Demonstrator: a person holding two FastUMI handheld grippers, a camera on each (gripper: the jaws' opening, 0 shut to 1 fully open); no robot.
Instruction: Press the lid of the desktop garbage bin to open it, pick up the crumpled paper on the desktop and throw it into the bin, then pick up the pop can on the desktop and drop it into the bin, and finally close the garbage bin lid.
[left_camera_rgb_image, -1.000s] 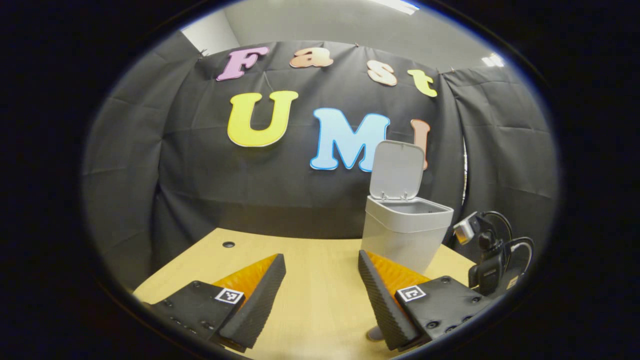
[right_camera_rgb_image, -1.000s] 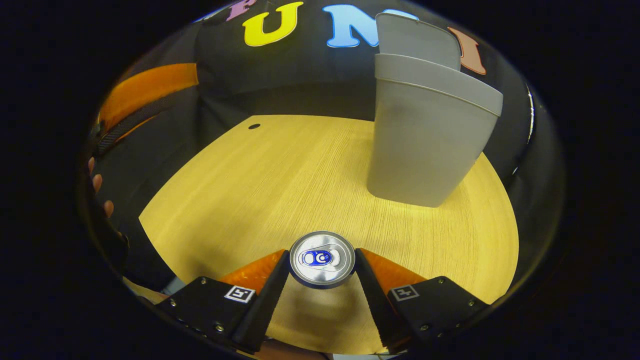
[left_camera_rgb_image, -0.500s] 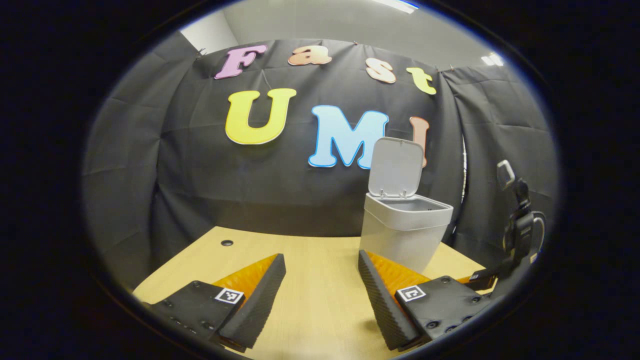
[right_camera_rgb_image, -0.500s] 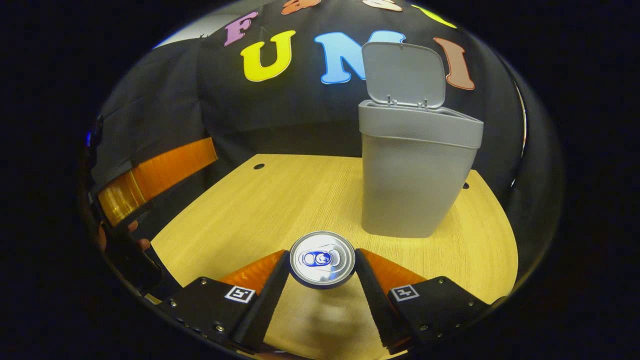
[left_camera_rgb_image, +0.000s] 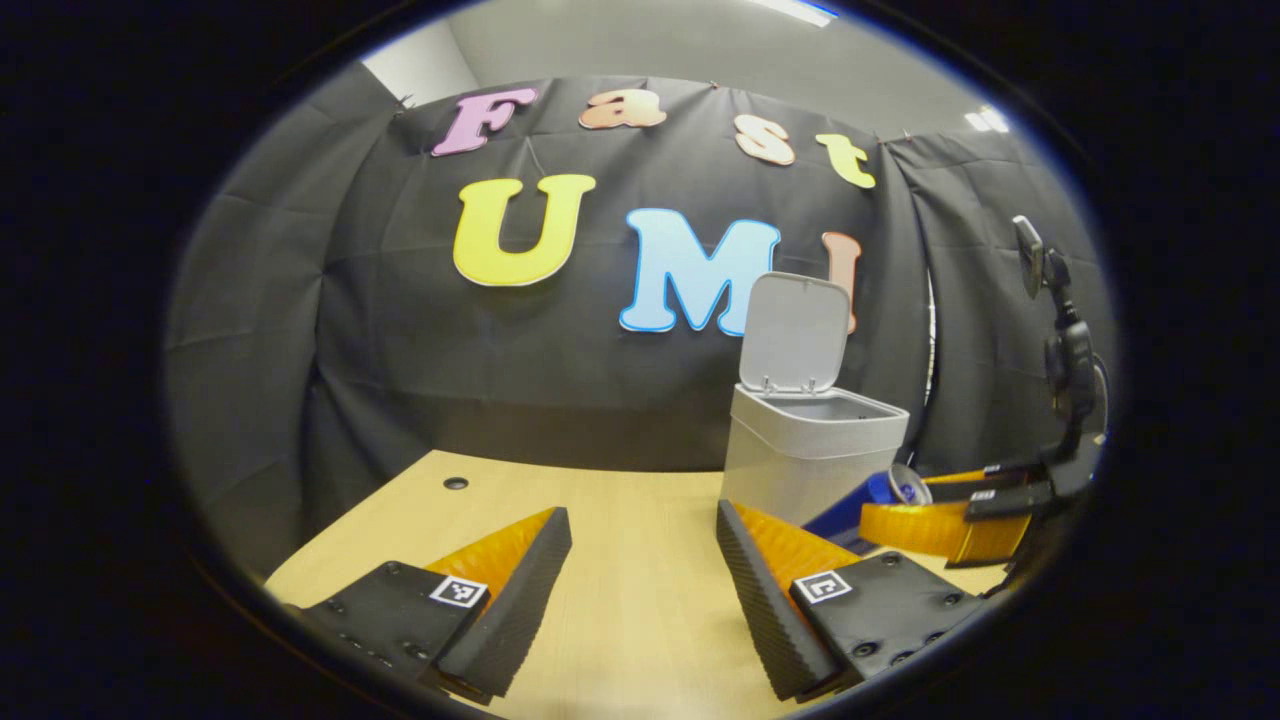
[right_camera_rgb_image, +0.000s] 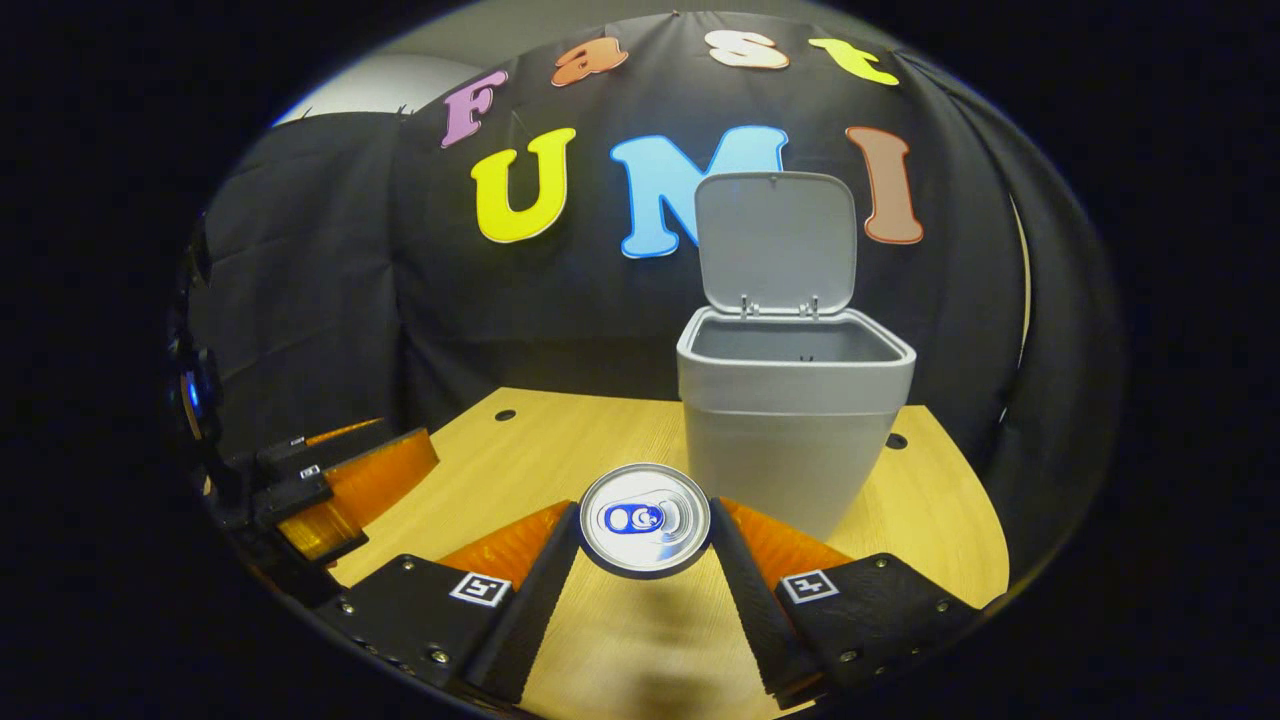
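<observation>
Can-drop step: right gripper (right_camera_rgb_image: 645, 540) clamps the can (right_camera_rgb_image: 645, 517) at lower centre, left gripper (left_camera_rgb_image: 640, 580) gapes empty; next, lift it over the open bin (right_camera_rgb_image: 795, 420).

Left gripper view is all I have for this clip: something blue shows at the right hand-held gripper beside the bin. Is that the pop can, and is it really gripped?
Observer: Yes. In the right gripper view the pop can sits between both fingers of the right hand-held gripper, which press on its sides. Its top faces the camera.
Operator: Is it over the bin?
Observer: No. The bin stands ahead of the can, with its lid upright.
Operator: Is the crumpled paper inside?
Observer: Cannot tell. The rim hides the bin's bottom, and the upper inner wall is bare.
</observation>
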